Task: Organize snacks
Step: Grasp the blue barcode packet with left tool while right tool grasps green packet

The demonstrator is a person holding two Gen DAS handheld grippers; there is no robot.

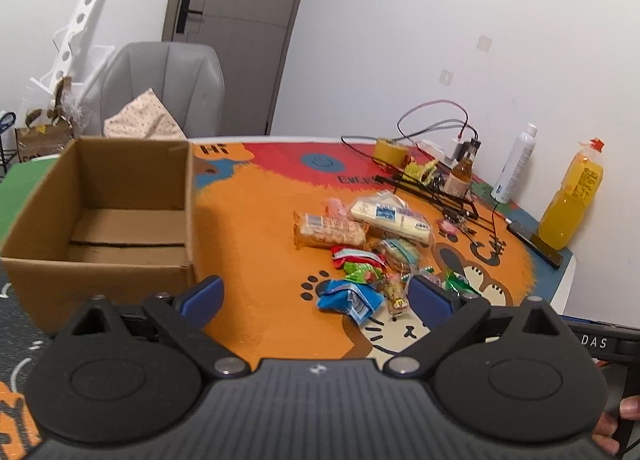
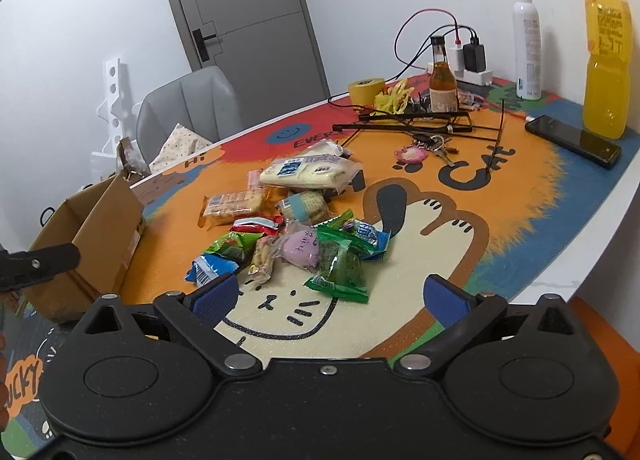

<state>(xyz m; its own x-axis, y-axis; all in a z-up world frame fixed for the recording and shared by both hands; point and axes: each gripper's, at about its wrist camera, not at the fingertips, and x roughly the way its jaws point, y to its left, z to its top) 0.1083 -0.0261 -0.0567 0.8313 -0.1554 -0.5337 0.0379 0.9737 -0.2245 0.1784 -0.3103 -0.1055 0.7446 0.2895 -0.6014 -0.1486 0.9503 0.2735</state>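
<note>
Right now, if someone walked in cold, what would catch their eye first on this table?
Probably the heap of snack packets in the middle of the bright cartoon cat mat. Next, the open cardboard box at the mat's left edge, nothing visible inside. Then the tall orange drink bottle standing at the far right by the wall.

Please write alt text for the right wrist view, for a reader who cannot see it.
The open right gripper hangs over a pile of wrapped snacks on a colourful cartoon table mat. A cardboard box stands at the left; bottles, cables and a phone lie farther back.
</note>
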